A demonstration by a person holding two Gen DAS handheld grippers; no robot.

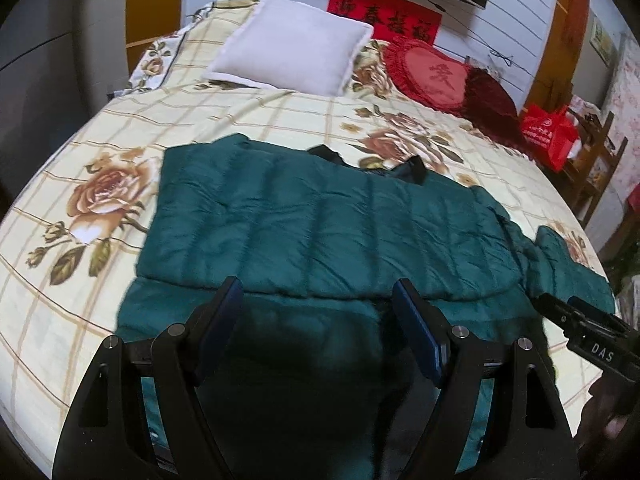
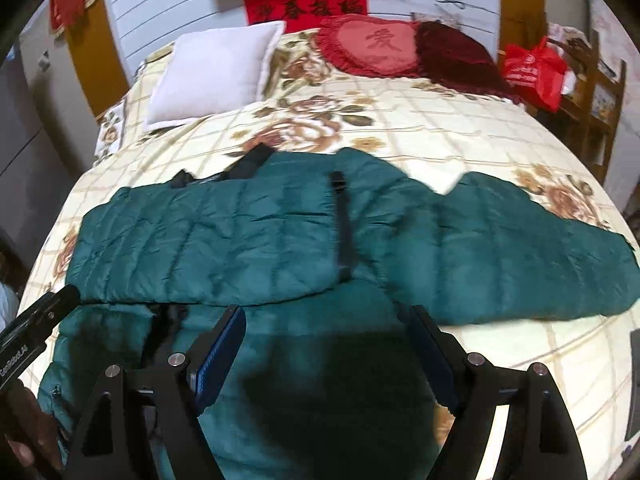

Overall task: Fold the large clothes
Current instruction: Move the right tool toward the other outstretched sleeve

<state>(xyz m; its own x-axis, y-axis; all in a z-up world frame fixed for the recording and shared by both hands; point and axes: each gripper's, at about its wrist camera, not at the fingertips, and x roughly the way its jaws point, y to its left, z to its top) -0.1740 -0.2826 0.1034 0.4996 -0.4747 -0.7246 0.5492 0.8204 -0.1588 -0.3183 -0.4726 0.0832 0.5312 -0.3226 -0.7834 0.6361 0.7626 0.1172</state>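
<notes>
A dark green quilted jacket (image 1: 320, 224) lies spread flat across the floral bed cover (image 1: 80, 300), its black collar toward the pillows. One sleeve is folded over the body; the other sleeve (image 2: 540, 256) stretches out to the right. My left gripper (image 1: 318, 294) hovers above the jacket's near hem, jaws wide apart with nothing between them. My right gripper (image 2: 324, 322) hangs over the jacket (image 2: 248, 240) near its hem too, open and empty. Each gripper shows at the edge of the other's view: the right gripper (image 1: 592, 336), the left gripper (image 2: 36, 328).
A white pillow (image 1: 292, 44), a red heart cushion (image 1: 432, 74) and a maroon cushion (image 1: 492, 100) lie at the head of the bed. A red bag (image 1: 550, 136) sits on wooden furniture (image 2: 592, 96) at the right. A red banner (image 2: 306, 2) hangs on the wall.
</notes>
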